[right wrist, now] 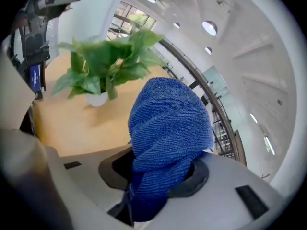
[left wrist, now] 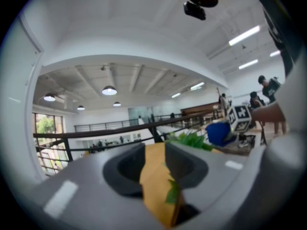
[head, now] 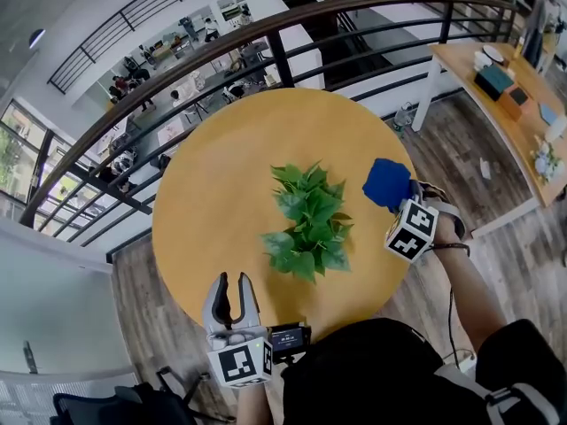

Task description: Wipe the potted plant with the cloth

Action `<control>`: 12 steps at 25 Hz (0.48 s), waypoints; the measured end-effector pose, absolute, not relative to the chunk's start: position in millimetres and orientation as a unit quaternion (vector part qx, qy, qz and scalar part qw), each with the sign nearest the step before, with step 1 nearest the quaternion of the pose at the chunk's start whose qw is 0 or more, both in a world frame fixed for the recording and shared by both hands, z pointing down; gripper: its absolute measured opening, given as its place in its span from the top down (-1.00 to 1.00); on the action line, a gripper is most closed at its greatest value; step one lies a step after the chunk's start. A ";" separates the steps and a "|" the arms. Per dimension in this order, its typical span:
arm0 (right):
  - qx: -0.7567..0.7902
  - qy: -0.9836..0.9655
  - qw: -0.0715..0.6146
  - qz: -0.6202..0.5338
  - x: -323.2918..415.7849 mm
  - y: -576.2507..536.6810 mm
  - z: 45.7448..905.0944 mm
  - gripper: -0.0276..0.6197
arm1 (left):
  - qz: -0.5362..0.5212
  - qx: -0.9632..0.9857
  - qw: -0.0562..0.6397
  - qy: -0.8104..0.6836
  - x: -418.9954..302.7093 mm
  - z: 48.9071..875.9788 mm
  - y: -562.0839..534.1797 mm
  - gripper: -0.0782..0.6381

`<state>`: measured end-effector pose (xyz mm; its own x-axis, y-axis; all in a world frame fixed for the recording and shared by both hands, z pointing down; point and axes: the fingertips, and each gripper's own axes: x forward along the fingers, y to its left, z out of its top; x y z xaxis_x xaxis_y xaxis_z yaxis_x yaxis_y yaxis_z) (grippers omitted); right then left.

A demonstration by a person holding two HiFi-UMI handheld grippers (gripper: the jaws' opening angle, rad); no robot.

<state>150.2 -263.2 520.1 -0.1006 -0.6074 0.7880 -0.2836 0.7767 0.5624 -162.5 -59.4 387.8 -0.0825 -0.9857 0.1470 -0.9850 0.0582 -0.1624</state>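
Head view: potted plant [head: 308, 221] upright near middle of round wooden table [head: 213, 175]. Right gripper [head: 400, 198] just right of foliage, blue cloth [head: 386, 182] bunched at its tip, not touching leaves. Left gripper [head: 232, 283] over table's near edge, near plant.

Left gripper view: jaws parted, nothing between them, tabletop showing through gap.

Right gripper view: jaws clenched on cloth. Plant in white pot [right wrist: 96, 98] stands beyond, apart from cloth.

I log both bodies grey: left gripper [head: 232, 282], right gripper [head: 400, 200]. Black-and-white marker cubes [head: 239, 363]. Black top [head: 372, 374], dark wristband [head: 452, 248].
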 end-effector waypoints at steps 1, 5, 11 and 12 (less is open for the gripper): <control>0.317 -0.737 0.577 -0.153 140.7 -268.6 497.1 0.41 | -0.110 -0.676 0.002 0.728 -162.9 387.3 -59.9 0.43; 0.330 -0.759 0.507 -0.239 89.9 -273.2 417.7 0.41 | -0.110 -0.672 0.001 0.732 -164.8 386.1 -63.2 0.43; 0.260 -0.728 0.533 -0.345 37.0 -256.3 431.9 0.41 | -0.107 -0.666 0.002 0.738 -168.7 384.5 -67.5 0.43; 0.247 -0.716 0.547 -0.356 35.9 -252.7 442.3 0.41 | -0.107 -0.665 0.002 0.739 -169.0 384.0 -67.6 0.43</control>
